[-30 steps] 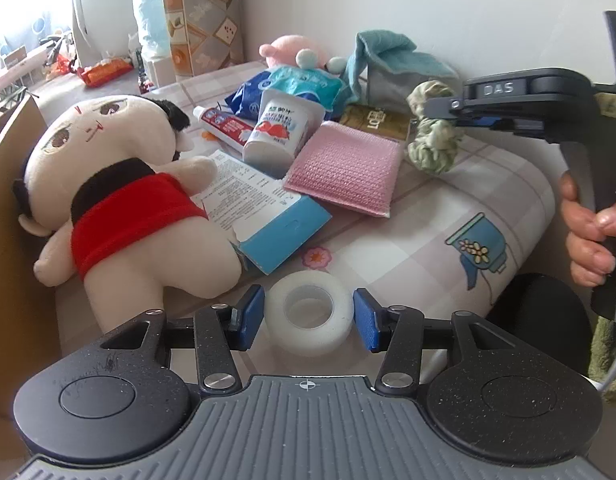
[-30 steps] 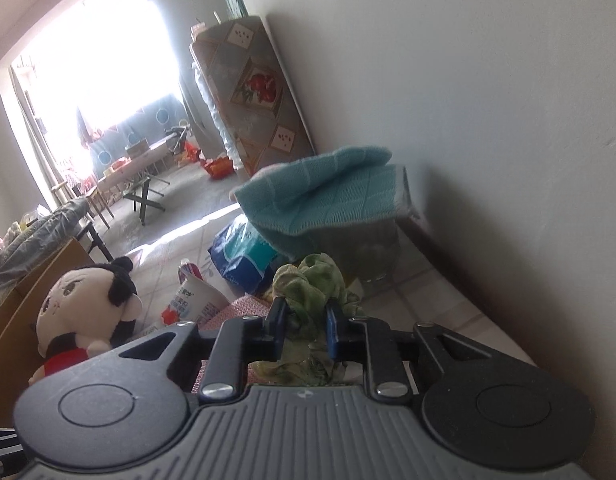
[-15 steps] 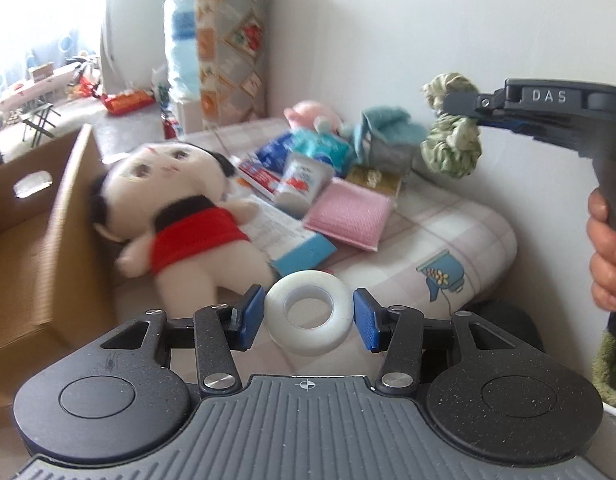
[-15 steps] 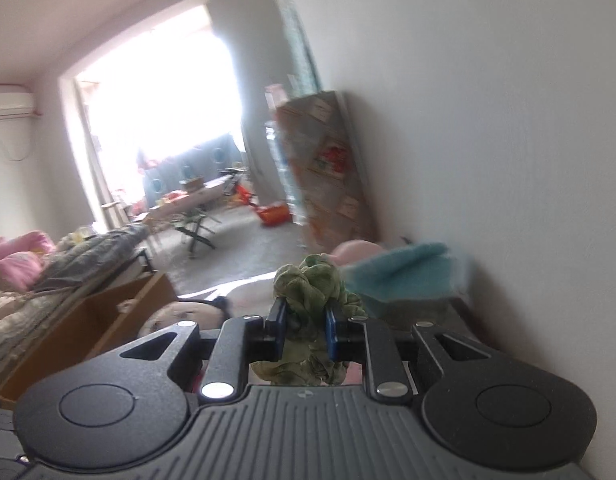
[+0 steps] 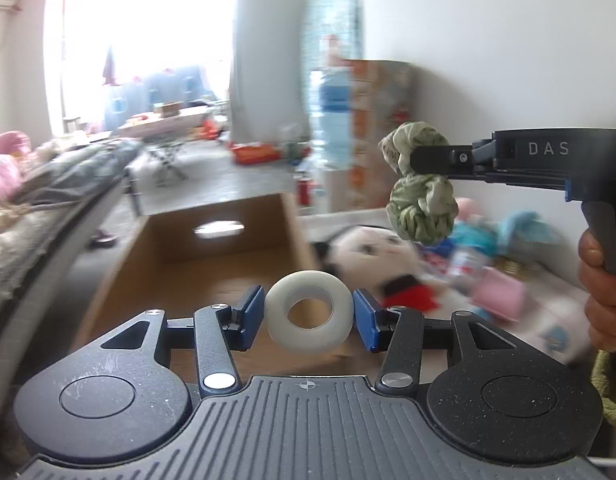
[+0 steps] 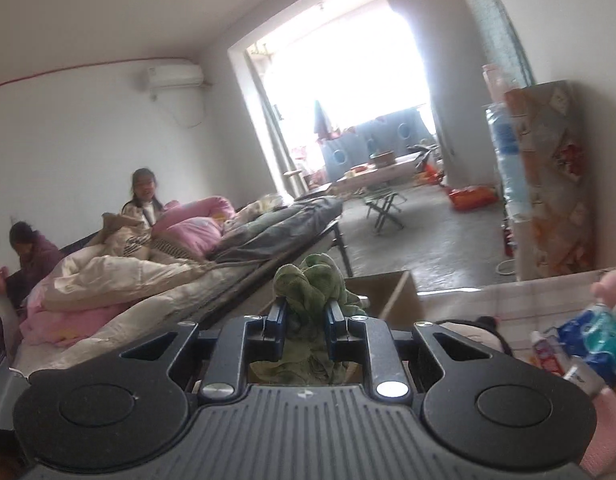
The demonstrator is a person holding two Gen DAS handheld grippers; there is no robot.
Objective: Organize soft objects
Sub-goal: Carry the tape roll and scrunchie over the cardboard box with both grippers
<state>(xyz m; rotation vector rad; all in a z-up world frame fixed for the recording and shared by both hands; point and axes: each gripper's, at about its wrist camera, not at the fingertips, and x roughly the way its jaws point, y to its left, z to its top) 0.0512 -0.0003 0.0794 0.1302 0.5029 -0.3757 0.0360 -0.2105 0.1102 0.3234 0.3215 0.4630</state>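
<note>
In the left wrist view, a white ring (image 5: 309, 315) is pinched between the blue pads of the left gripper (image 5: 309, 318), low in the frame's centre, in front of an open cardboard box (image 5: 179, 264). At the right of that view the right gripper (image 5: 418, 160) is seen side-on, gripped by a hand (image 5: 604, 304), with a green scrunchie (image 5: 422, 196) hanging from its tip. A doll (image 5: 372, 264) and other blurred items lie on a checked surface (image 5: 548, 320) at the lower right.

In the right wrist view, the right gripper (image 6: 306, 322) is seen from behind, its jaws nearly pressed together on the scrunchie (image 6: 310, 284). Only here are a bed (image 6: 147, 280) heaped with bedding at the left, two people on it and a wall air conditioner (image 6: 173, 76) shown. The box (image 6: 392, 292) appears as a corner only; the ring is hidden.
</note>
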